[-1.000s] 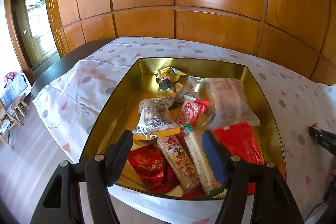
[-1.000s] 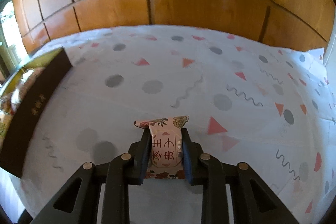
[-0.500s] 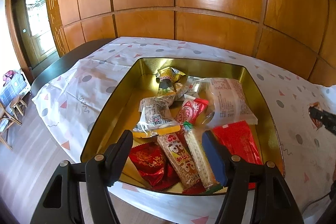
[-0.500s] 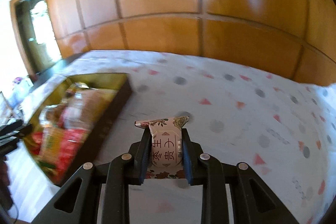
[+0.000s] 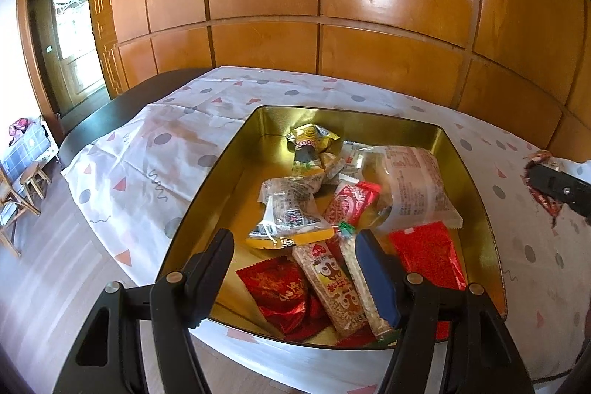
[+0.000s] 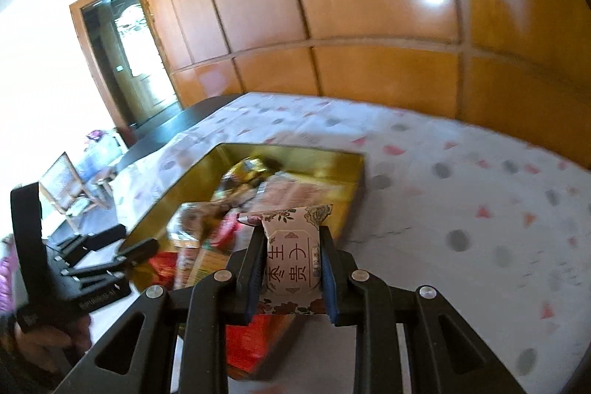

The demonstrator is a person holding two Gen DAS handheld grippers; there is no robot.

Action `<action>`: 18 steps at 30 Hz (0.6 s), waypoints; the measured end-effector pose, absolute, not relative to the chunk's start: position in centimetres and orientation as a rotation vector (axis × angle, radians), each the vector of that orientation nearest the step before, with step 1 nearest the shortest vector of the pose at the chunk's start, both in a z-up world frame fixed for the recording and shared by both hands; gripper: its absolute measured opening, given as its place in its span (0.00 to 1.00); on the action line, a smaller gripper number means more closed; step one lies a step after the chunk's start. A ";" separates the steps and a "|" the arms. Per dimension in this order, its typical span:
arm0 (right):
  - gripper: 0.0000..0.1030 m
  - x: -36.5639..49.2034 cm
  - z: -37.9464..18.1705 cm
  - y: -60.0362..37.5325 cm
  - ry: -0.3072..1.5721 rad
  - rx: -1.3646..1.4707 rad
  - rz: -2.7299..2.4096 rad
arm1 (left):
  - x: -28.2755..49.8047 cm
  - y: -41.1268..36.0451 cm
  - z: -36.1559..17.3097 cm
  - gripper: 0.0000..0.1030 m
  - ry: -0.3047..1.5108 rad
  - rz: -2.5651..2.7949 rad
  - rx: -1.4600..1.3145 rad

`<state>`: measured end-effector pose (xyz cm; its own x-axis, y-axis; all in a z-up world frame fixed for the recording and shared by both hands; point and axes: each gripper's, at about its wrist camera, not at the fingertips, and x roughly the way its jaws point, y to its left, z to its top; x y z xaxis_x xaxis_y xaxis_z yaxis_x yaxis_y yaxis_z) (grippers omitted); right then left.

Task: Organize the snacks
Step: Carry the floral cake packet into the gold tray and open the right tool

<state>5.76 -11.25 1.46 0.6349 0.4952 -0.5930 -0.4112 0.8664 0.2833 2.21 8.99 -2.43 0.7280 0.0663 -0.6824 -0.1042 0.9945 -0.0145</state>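
I am carrying a floral-wrapped snack (image 6: 291, 261), pinched in the closed right gripper (image 6: 291, 264), above the gold tin's (image 5: 207, 187) near corner; released here, it risks glancing off the rim onto the worktop. The left gripper (image 5: 295, 268) is idling half-open, empty, over the tin.

Tin (image 6: 295, 154) and its snacks motion-blurred, right tongs (image 5: 554, 187) cut off by frame edge

A tin (image 5: 236, 150) full of snack packets (image 5: 291, 209) sits on the clothed table (image 5: 155, 154), before the panelled wall (image 5: 369, 6).
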 end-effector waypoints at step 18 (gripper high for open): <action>0.27 6.5 -2.0 -4.4 0.754 0.015 0.617 | 2.5 9.7 -3.8 0.67 0.779 0.114 -0.068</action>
<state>6.47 -4.36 -2.00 0.5616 0.5290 -0.6362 -0.5189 0.8241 0.2273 2.54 9.69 -3.79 0.7059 0.0772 -0.7041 -0.1272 0.9917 -0.0188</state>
